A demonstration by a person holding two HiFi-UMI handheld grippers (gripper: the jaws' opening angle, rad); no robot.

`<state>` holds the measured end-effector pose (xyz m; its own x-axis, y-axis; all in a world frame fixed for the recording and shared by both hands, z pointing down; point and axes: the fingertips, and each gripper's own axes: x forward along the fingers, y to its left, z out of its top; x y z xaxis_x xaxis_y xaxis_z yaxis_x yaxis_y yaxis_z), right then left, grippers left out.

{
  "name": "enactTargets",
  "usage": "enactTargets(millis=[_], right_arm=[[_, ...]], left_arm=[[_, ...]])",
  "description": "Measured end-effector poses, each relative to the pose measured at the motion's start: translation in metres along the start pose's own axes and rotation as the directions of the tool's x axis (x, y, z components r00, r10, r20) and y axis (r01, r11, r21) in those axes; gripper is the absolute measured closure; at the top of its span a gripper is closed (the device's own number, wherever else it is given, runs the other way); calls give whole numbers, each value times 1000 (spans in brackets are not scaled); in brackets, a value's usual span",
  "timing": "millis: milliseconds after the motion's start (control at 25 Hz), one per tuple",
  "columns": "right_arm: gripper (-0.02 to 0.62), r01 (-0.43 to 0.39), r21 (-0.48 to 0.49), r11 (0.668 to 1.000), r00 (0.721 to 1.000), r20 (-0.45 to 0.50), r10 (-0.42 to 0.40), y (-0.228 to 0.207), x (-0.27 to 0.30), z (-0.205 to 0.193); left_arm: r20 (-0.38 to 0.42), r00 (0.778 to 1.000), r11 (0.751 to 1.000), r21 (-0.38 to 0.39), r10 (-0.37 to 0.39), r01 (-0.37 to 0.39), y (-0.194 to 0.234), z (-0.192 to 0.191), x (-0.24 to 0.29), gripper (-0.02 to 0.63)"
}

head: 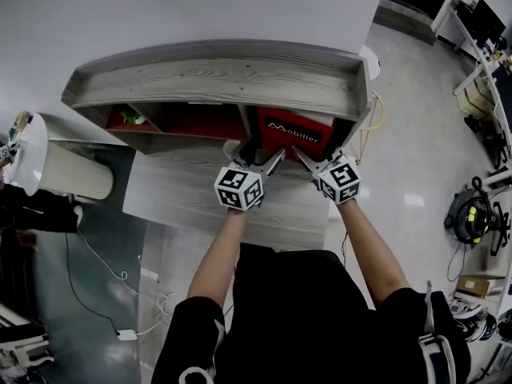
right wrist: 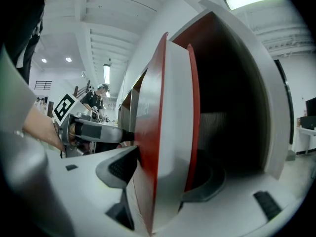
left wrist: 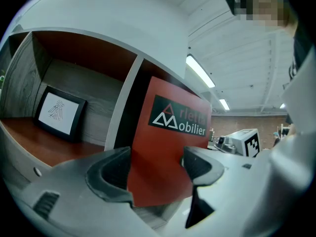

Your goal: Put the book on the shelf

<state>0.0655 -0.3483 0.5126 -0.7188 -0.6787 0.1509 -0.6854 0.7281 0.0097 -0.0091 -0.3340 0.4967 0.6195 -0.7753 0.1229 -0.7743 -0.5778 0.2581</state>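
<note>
The book (head: 294, 132) is a thin hardback with red covers. On the front is a black label with a white triangle logo and white lettering ending in "Mobilier", and the page block is pale. It stands on edge, a little tilted, in the mouth of the right-hand compartment of the shelf (head: 216, 78), just right of the pale divider. It is partly inside, with its near edge sticking out toward me between the parted jaws of my right gripper (right wrist: 165, 174). The shelf is grey wood-grain with a wide flat top and reddish-brown compartment floors, and it opens toward me.
</note>
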Motion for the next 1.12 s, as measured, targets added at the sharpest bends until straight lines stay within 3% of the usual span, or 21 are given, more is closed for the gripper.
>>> enactTargets(millis=[280, 600, 1120], right_arm=[[318, 37, 29, 999, 999, -18, -36, -8, 7, -1], [321, 35, 41, 999, 997, -76, -32, -8, 12, -16], [347, 46, 69, 997, 986, -164, -35, -4, 8, -38]], left_arm=[[-16, 1000, 1000, 3, -20, 20, -6, -4, 5, 276], [-27, 991, 991, -4, -134, 134, -34, -5, 19, 276], [-24, 996, 994, -77, -82, 79, -21, -15, 40, 276]])
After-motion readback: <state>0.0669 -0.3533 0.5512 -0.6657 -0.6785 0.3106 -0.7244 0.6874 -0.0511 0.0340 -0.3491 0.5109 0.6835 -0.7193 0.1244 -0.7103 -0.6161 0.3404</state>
